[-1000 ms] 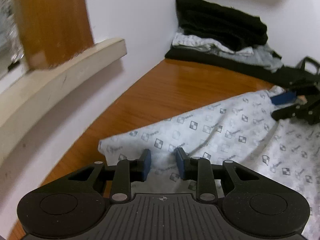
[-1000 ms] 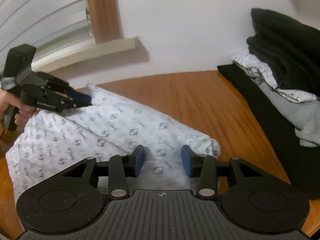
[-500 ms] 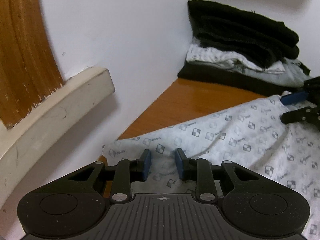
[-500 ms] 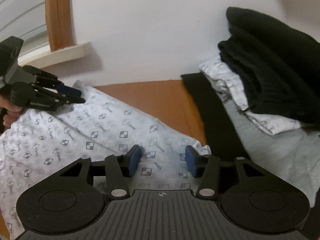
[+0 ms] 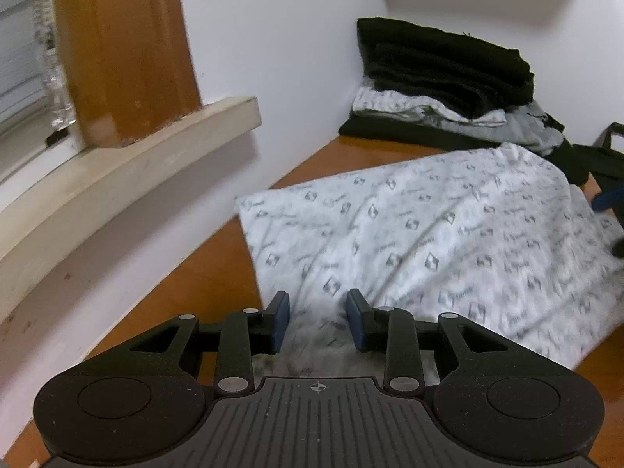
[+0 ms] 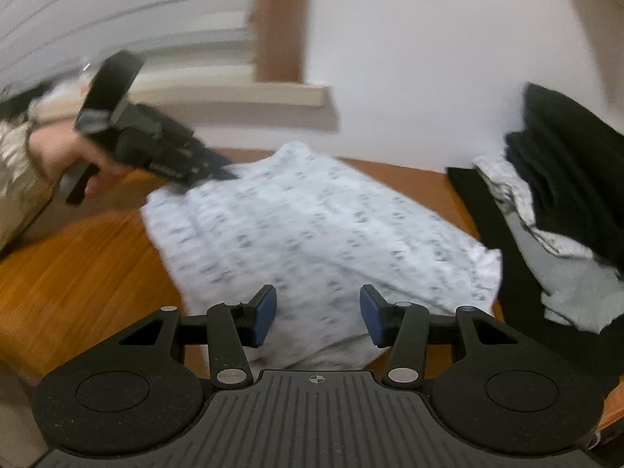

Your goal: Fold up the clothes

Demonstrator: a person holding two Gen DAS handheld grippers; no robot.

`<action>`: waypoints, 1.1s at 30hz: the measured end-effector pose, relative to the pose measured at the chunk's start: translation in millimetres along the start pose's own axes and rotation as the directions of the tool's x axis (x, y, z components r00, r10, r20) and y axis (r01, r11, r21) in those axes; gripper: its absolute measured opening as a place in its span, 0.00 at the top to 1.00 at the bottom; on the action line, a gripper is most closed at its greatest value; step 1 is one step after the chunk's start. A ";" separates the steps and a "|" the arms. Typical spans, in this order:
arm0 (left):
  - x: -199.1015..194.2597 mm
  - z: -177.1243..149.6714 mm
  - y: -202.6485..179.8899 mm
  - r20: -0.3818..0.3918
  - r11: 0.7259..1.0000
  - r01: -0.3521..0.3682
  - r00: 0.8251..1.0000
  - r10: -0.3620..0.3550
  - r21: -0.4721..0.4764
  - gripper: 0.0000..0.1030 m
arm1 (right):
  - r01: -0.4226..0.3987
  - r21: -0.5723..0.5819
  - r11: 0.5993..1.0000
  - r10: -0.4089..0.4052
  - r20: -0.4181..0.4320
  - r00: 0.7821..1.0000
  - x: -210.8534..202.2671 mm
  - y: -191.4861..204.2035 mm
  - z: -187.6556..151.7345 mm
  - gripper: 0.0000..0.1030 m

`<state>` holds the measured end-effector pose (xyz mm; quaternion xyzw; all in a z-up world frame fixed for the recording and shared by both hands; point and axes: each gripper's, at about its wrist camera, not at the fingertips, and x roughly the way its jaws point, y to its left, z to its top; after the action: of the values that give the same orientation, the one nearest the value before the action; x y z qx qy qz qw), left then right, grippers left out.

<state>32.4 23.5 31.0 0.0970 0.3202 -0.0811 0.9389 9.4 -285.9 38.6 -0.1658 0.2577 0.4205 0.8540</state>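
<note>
Patterned white garment [image 5: 421,241] spread on wooden table [image 5: 218,273], near folded stack [image 5: 444,78]. Left gripper [image 5: 318,318] opening, cloth between pads, seemingly unpinched. Right gripper [image 6: 318,318] parted over the near edge.

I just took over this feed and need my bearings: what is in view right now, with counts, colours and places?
patterned garment: one, white with grey print, spread on the table.
stack of folded clothes: one pile, black, white and grey, far corner by the wall.
table: one, orange-brown wood.
window sill: one, cream, left wall.
left tool: one, black with blue pads, jaws opening, cloth between them.
right tool: one, black with blue pads, cloth between its jaws.
hand: one, holding the left tool.
</note>
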 end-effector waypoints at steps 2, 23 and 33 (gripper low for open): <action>-1.9 -3.6 0.1 0.002 1.000 0.001 1.000 -0.001 0.001 0.66 | -0.004 -0.033 0.999 0.003 -0.034 0.999 0.9 10.4 -0.2 0.53; -27.4 10.9 9.3 0.116 0.996 0.057 0.992 -0.049 -0.062 0.65 | 0.088 -0.210 0.974 -0.120 -0.147 0.982 -28.9 40.7 -6.5 0.97; -1.9 1.2 -13.0 0.012 0.996 0.087 0.996 -0.087 0.010 0.65 | 0.084 0.042 0.996 -0.086 0.040 0.995 -11.8 -3.5 6.8 0.71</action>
<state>28.8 10.8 31.4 0.0870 0.3177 -0.1242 0.9360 8.2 -292.0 51.2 -0.1504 0.2409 0.3818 0.8795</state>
